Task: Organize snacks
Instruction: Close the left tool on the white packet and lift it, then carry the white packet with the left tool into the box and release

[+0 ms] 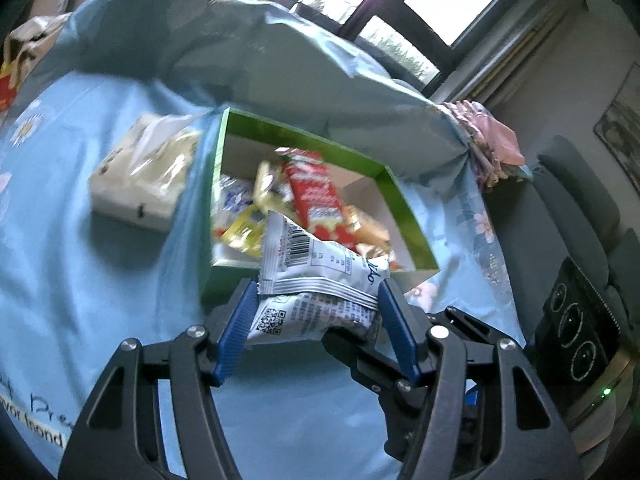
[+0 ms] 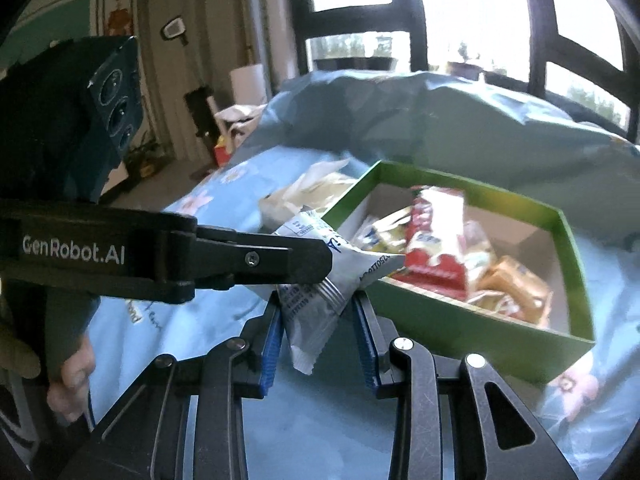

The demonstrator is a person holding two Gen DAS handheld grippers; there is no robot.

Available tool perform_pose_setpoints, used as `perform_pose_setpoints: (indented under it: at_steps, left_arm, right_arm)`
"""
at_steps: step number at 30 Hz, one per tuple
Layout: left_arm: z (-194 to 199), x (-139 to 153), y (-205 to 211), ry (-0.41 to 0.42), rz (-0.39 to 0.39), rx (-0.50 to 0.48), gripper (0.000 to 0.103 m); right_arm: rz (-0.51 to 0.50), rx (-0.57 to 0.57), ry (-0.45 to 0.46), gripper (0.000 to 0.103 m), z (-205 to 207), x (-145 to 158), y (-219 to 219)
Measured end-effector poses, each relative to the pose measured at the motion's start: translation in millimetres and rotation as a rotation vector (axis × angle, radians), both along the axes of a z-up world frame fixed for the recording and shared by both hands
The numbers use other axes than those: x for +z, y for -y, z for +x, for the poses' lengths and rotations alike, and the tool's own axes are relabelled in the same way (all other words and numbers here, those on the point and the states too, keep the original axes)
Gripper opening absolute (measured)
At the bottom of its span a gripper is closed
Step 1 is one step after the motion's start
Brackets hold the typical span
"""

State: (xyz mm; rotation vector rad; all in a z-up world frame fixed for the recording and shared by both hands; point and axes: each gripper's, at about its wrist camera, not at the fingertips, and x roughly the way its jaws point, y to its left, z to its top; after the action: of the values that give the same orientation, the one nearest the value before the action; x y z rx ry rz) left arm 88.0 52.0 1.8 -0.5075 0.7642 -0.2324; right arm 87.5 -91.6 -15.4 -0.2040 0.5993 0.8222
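A white snack packet (image 1: 320, 256) with a barcode hangs above the blue sheet, just in front of the green box (image 1: 304, 136). My left gripper (image 1: 316, 292) is shut across the packet's width, blue pads on both sides. My right gripper (image 2: 318, 304) is shut on the packet's (image 2: 312, 320) crimped lower end. One right gripper finger (image 1: 360, 344) shows under the packet in the left wrist view. The left gripper finger (image 2: 304, 256) reaches in from the left in the right wrist view. Inside the green box (image 2: 460, 332) lie a red packet (image 2: 436, 232) and several yellow and orange snacks.
A wrapped tissue pack (image 1: 140, 172) lies left of the box on the blue flowered sheet (image 1: 100, 280). Bunched blue bedding (image 2: 440, 120) rises behind the box. A pink cloth (image 1: 492, 140) and a grey sofa (image 1: 572, 200) are to the right. A person's hand (image 2: 72, 372) holds the left gripper.
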Motion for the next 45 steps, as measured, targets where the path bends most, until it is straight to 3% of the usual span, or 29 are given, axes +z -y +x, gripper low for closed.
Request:
perform_pose_setpoints:
  at_steps: [11, 19, 45]
  left_arm:
    - [53, 15, 25, 0.053, 0.008, -0.070, 0.063]
    - [89, 7, 42, 0.062, 0.037, -0.098, 0.063]
    - [121, -18, 62, 0.036, 0.110, -0.129, 0.065]
  right_arm:
    - [0.033, -0.099, 0.034, 0.036, 38, 17, 25]
    - [0.050, -0.161, 0.018, 0.036, 71, 11, 39]
    - [0.000, -0.244, -0.057, 0.036, 104, -16, 43]
